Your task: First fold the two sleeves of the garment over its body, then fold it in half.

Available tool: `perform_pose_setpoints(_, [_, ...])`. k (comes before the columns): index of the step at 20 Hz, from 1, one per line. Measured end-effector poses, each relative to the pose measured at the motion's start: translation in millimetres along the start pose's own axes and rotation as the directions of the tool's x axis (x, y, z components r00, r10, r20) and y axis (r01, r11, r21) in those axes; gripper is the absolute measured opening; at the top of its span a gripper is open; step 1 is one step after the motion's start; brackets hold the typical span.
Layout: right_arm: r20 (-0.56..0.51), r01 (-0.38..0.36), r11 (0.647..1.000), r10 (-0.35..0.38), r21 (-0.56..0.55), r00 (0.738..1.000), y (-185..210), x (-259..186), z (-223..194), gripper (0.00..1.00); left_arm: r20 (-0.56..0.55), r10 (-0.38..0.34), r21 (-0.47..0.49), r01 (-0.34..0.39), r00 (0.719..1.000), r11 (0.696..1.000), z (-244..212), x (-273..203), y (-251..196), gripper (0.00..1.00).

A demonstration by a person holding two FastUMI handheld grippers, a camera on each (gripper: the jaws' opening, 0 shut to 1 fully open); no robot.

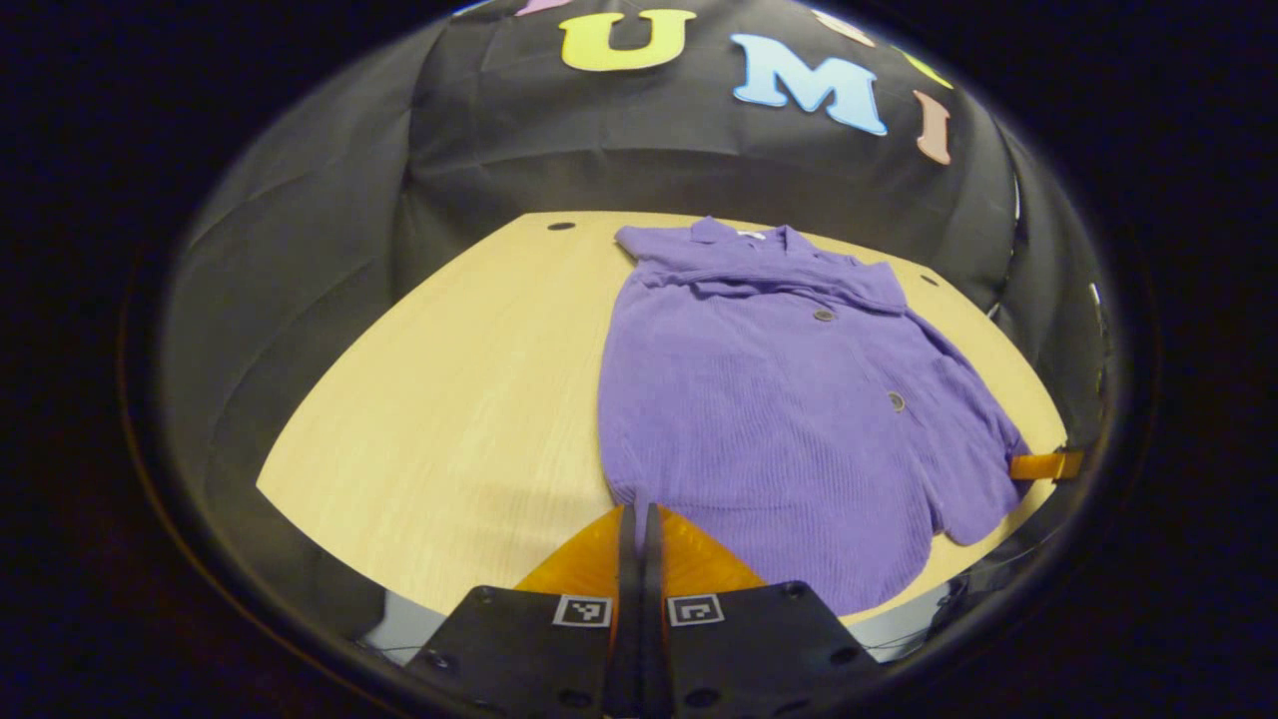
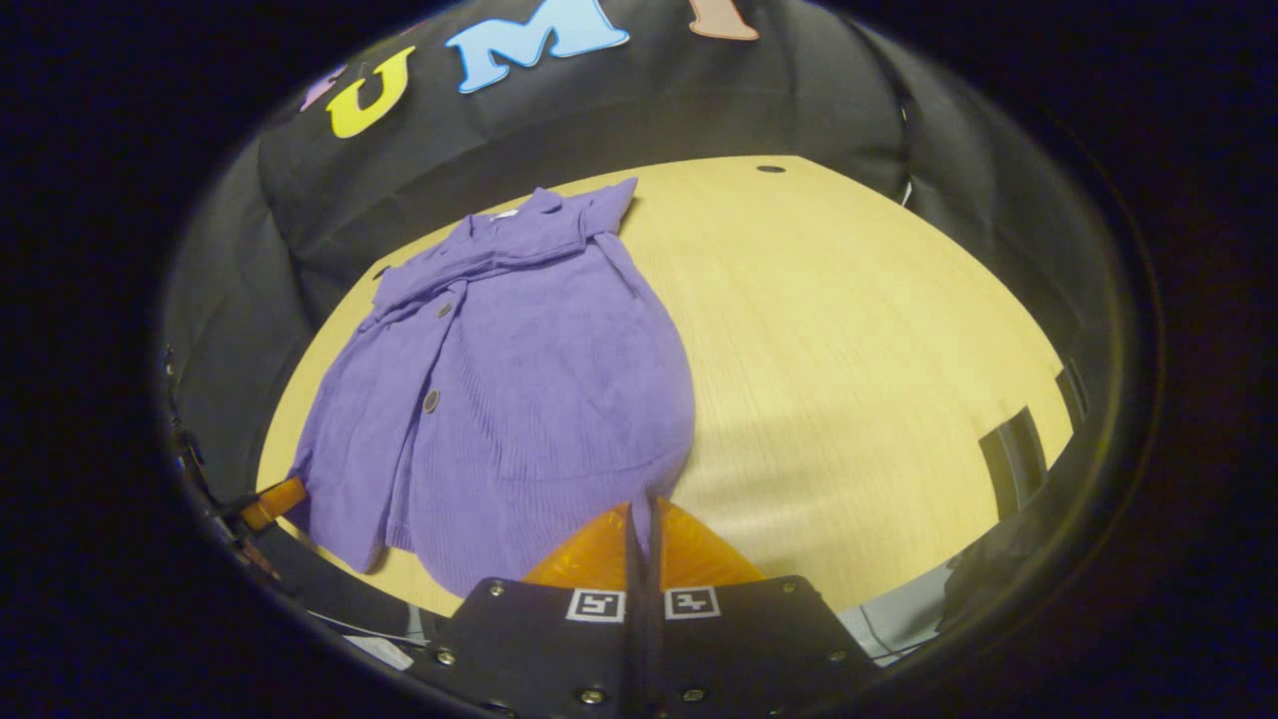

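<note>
Both grippers we see with their fingers drawn together. In the left gripper view our left gripper [image 1: 640,514] has its fingers pressed into a narrow seam with barely a slit between them, and its tips sit at the near left corner of the garment's hem; we cannot tell whether a fold of cloth is pinched there. In the right gripper view our right gripper [image 2: 644,511] is likewise nearly closed, its tips at the hem's near right corner, and again the cloth at the tips is too small to make out.

Beyond both pairs of fingers spreads the wooden table [image 1: 449,399], its far edge meeting the booth's black wall; its near edge is cut off behind the gripper bodies.

On it lies the purple garment [image 1: 769,409], a ribbed buttoned shirt, collar pointing away from us and hem toward us. From the left gripper it lies ahead and to the right; from the right gripper, ahead and to the left. Its sleeves seem folded in over the chest, a bunched band just below the collar, though the layers are hard to separate.

Far right of the left gripper, at the garment's edge, part of the other gripper's finger peeks in, mostly cut off.

Smallest are the buttons [image 1: 824,316] down the front.
</note>
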State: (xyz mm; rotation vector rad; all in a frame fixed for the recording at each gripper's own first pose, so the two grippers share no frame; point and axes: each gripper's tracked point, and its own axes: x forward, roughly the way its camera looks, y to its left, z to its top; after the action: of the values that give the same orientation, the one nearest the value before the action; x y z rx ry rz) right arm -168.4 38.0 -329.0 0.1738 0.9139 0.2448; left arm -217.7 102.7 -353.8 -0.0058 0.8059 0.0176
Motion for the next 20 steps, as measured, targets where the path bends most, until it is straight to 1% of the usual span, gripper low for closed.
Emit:
perform_pose_setpoints(3, [0.060,-0.069,0.998,0.069,-0.007,0.996,7.8,-21.9,22.5,0.00,0.057,0.002,-0.067,0.002,0.998,0.998,27.2,-20.4,-9.3,0.06])
perform_pose_setpoints(6, [0.114,-0.130,0.991,0.133,-0.032,0.985,17.8,-41.4,53.5,0.00,0.119,0.001,-0.091,0.010,0.993,0.996,56.5,-38.2,-22.9,0.06])
perform_pose_setpoints(10, [0.209,-0.206,0.978,0.211,-0.044,0.955,38.2,-66.9,112.8,0.00,0.184,-0.023,-0.115,0.045,0.983,0.992,103.9,-46.8,-41.6,0.06])
perform_pose_setpoints(13, [0.259,-0.227,0.971,0.239,-0.076,0.936,51.8,-73.0,154.9,0.00,0.242,-0.050,-0.123,0.082,0.969,0.989,151.6,-43.2,-54.0,0.06])
perform_pose_setpoints(15, [0.289,-0.239,0.967,0.253,-0.084,0.923,62.4,-72.2,182.8,0.00,0.291,-0.073,-0.127,0.114,0.954,0.985,188.2,-40.0,-59.6,0.07])
perform_pose_setpoints(18, [0.338,-0.226,0.971,0.239,-0.077,0.910,71.8,-68.2,224.1,0.00,0.339,-0.104,-0.129,0.156,0.935,0.979,243.5,-24.6,-60.7,0.06])
perform_pose_setpoints(19, [0.355,-0.227,0.972,0.236,-0.066,0.905,85.4,-81.2,242.6,0.00,0.355,-0.116,-0.127,0.171,0.928,0.977,261.3,-17.5,-61.3,0.06])
perform_pose_setpoints(20, [0.369,-0.229,0.972,0.232,-0.054,0.900,89.0,-75.3,257.7,0.00,0.372,-0.127,-0.122,0.184,0.920,0.975,279.4,-8.4,-60.0,0.06])
